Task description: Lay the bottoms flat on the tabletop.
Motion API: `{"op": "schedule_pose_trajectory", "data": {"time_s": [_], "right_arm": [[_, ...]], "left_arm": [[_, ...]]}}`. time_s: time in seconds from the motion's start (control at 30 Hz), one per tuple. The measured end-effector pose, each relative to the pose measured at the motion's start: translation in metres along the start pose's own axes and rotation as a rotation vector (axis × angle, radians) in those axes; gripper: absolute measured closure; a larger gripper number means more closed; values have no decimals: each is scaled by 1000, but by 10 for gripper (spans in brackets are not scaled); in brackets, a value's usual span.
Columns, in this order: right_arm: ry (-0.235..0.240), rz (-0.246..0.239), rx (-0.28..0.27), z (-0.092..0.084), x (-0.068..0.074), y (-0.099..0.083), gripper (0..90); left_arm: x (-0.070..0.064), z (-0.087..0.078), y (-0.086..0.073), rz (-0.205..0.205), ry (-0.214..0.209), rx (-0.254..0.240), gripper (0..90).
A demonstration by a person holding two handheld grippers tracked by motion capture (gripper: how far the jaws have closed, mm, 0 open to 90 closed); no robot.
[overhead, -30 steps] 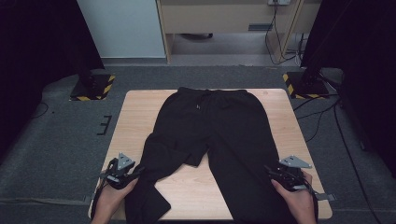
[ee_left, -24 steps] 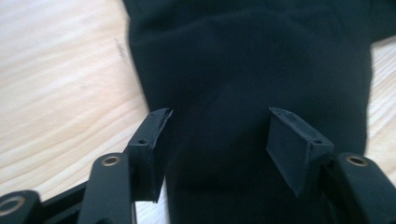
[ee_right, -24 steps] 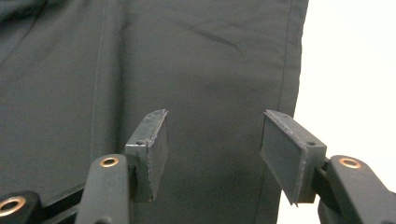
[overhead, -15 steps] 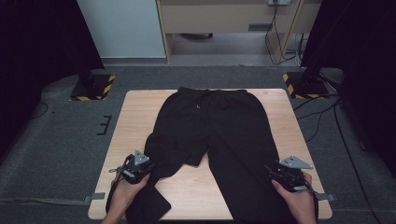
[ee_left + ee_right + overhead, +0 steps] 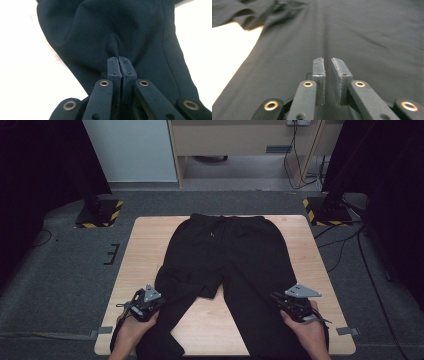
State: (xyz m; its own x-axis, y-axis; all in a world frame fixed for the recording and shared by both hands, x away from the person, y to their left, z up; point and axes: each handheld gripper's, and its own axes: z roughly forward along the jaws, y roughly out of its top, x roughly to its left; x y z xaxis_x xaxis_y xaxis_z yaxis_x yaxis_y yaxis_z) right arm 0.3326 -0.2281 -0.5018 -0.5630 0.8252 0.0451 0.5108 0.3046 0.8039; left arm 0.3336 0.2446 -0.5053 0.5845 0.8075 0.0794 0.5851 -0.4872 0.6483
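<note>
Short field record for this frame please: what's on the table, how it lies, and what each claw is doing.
item: black trousers, spread flat, waistband at the far edge
surface: wooden table
left claw: jaws have just been closing; shut, pinching a raised fold of one trouser leg
right claw: jaws have just been closing; narrow gap left, over the other leg; grip on cloth cannot be told
trouser legs: run toward the person, over the near edge

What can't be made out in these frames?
- Trouser hems: high view, cut off by the bottom edge and covered by the hands.
- Right gripper: its own view is blurred; a narrow gap shows between the jaws, so a pinch on cloth is unclear.
- Left gripper: how much cloth it pinches is hidden between the shut jaws.
</note>
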Motion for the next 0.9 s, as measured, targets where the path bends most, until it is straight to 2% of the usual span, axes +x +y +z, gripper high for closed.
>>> {"op": "schedule_pose_trajectory", "data": {"time_s": [0.13, 0.3, 0.4, 0.5, 0.6, 0.7, 0.77, 0.83, 0.9], "right_arm": [[41, -12, 29, 10, 14, 12, 824], [58, -34, 16, 28, 34, 32, 813], [83, -38, 12, 43, 48, 41, 795], [110, -62, 15, 56, 63, 50, 774], [137, -76, 23, 68, 77, 55, 750], [160, -95, 41, 80, 91, 58, 717], [180, -103, 47, 88, 99, 60, 693], [193, -112, 52, 97, 106, 63, 670], [199, -127, 65, 106, 112, 66, 636]], "left_arm": [[6, -2, -1, -34, -5, -50, 869], [9, -1, -1, -53, -9, -68, 870], [12, -2, 1, -69, 9, -101, 870], [16, -9, 2, -97, 25, -155, 871], [20, -13, 2, -124, 45, -182, 872], [27, -13, -2, -148, 50, -179, 873], [30, -8, -5, -168, 16, -153, 872], [29, -2, -8, -169, -5, -127, 871], [26, 1, -9, -170, -30, -121, 870]]}}
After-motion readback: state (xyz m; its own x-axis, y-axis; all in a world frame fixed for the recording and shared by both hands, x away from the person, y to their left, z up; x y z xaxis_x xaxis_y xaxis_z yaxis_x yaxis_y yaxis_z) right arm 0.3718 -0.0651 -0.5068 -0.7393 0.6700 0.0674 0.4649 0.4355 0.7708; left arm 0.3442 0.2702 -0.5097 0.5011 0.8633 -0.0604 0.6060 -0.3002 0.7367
